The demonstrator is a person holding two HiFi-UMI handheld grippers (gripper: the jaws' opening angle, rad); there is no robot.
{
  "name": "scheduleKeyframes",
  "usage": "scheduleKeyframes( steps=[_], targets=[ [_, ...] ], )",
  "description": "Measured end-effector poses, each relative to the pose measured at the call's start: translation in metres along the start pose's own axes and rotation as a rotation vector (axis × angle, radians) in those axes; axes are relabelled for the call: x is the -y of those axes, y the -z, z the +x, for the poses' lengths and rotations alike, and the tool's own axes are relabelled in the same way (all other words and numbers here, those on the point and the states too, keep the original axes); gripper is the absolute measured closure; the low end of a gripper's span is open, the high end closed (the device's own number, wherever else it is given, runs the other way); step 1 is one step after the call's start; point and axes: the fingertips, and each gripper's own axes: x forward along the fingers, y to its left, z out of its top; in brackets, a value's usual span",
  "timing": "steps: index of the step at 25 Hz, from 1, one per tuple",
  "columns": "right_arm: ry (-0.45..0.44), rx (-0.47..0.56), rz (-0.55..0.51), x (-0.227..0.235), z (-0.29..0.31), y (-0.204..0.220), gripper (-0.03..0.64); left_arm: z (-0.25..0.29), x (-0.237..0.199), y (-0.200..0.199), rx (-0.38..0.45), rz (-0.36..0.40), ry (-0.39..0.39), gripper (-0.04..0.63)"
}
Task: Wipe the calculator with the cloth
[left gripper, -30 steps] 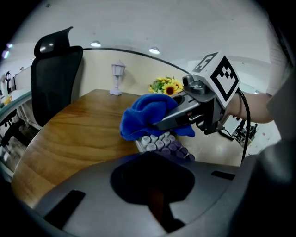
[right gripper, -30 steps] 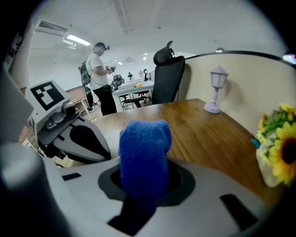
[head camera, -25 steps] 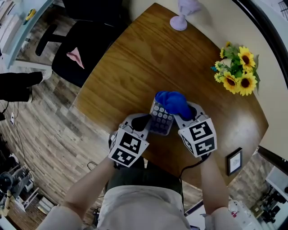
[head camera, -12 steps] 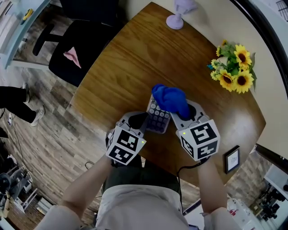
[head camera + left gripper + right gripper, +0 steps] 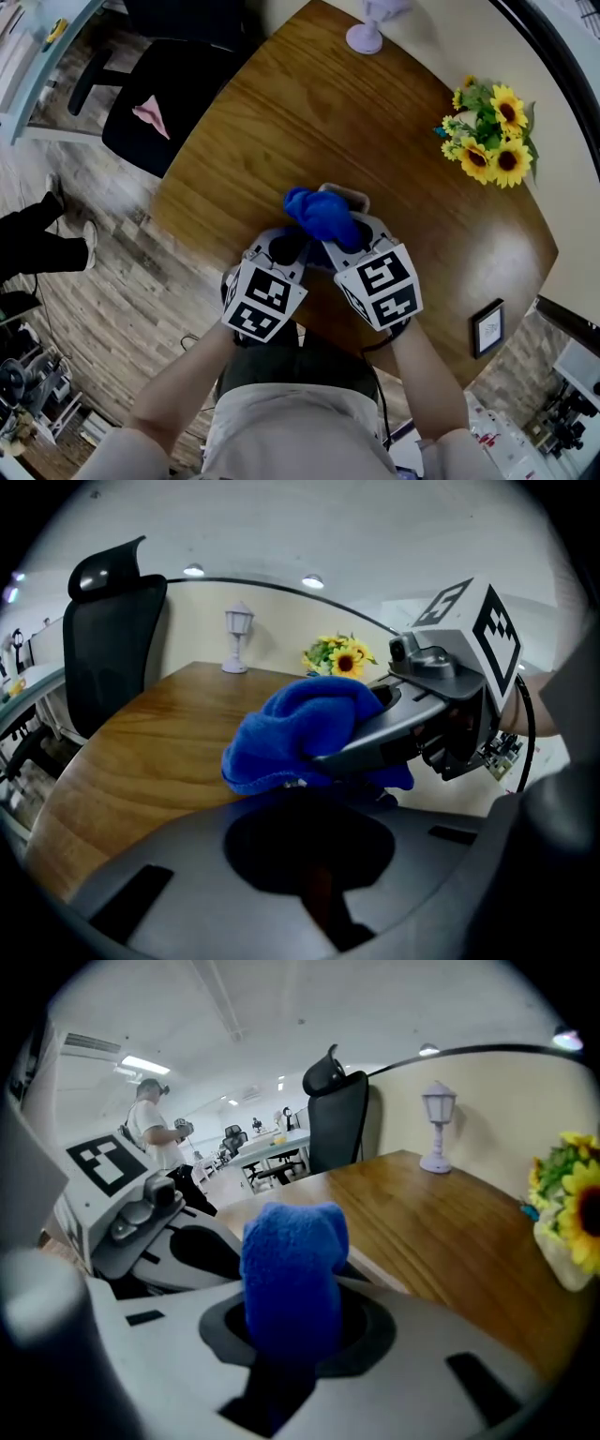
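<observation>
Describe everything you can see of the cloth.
The cloth is bright blue and fuzzy, like terry, bunched into a lump. The right gripper is shut on it, with one end standing up past the jaws. It sits over the calculator, hiding most of it, near the table's front edge.

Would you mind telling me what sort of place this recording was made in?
Most likely an open-plan office: a black office chair stands by the wooden desk, and further desks sit under ceiling strip lights in the room behind.
</observation>
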Motion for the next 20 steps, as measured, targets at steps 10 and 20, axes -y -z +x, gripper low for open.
scheduleKeyframes(
  steps=[10, 20],
  targets=[
    [0.116, -0.110, 0.025, 0.045, -0.044, 0.059, 0.518, 0.000, 0.000, 0.000, 0.006, 0.008, 0.011, 0.594],
    [0.126, 0.081, 0.071, 0.029, -0.052, -0.004, 0.518, -0.009, 0.006, 0.005, 0.030, -0.066, 0.056, 0.594]
  ],
)
